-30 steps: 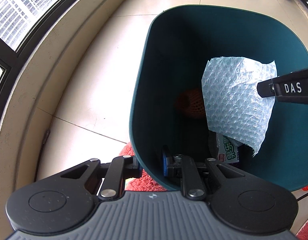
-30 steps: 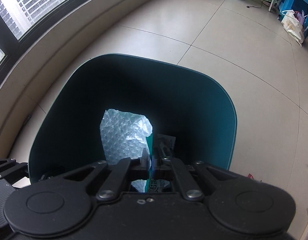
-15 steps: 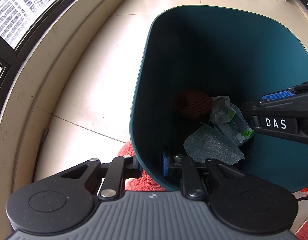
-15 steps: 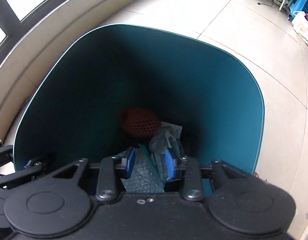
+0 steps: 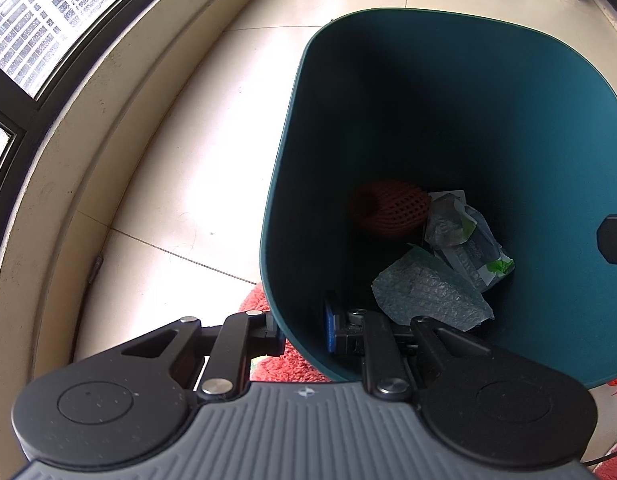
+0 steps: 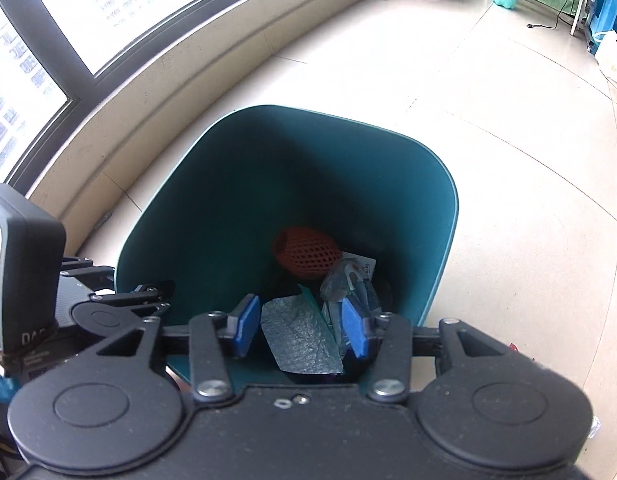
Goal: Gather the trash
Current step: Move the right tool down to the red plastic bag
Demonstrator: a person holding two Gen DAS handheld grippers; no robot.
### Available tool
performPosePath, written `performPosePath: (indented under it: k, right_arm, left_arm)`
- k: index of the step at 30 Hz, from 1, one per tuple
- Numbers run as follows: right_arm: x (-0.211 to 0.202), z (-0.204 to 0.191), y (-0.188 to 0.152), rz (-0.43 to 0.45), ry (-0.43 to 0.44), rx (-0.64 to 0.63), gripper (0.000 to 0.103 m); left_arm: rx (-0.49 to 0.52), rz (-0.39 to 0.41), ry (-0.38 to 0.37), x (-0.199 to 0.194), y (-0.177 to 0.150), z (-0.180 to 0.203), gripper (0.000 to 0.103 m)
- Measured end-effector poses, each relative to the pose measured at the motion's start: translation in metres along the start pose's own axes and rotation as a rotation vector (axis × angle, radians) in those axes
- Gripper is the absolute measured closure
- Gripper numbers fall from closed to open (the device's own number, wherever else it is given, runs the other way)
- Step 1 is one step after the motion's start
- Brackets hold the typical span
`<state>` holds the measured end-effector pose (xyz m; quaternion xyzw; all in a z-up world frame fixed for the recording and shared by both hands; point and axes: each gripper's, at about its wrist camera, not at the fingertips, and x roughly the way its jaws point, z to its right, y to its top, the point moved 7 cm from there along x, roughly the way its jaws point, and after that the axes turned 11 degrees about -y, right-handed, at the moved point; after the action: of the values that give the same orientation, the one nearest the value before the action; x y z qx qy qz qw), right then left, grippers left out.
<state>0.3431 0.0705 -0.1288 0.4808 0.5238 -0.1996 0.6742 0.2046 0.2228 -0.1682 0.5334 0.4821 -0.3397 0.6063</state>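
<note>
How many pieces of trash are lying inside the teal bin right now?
3 visible: an orange foam net at the back, a crumpled plastic wrapper right of it, and a bubble wrap sheet nearest the left claw. More may hide underneath.

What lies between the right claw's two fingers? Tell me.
Nothing gripped: through the open right claw, the right wrist view shows the bubble wrap down in the bin.

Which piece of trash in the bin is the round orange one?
The orange foam net, lying at the bottom of the bin against the far side. The bubble wrap is a flat grey sheet, and the plastic wrappers are crumpled and clear.
</note>
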Motion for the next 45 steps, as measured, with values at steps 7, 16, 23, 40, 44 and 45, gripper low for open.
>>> performPosePath:
  k: [7,16,23,40,44,45]
  right_arm:
    - [-0.025,0.027,-0.017,0.037,0.02,0.045,0.053]
    - [-0.025,0.135,-0.087,0.008,-0.103,0.256,0.041]
    - [0.033,0.208,-0.161,-0.155,-0.156,0.435,0.016]
    - [0.149,0.246,-0.309,-0.468,-0.232,0.672,0.008]
    - [0.16,0.242,-0.32,-0.482,-0.252,0.669,0.014]
    - [0.162,0.242,-0.322,-0.486,-0.255,0.669,0.015]
  left_arm:
    - [-0.009,-0.005,0.005,0.001,0.001,0.0,0.086]
    - [-0.005,-0.001,0.017,0.0,0.001,0.001,0.086]
    - [-0.011,-0.006,0.022,0.002,0.002,0.002,0.086]
    - [0.005,-0.02,0.041,0.008,0.001,0.005,0.086]
    - [0.01,-0.019,0.044,0.009,0.001,0.006,0.086]
    - [0.01,-0.019,0.044,0.009,0.001,0.006,0.086]
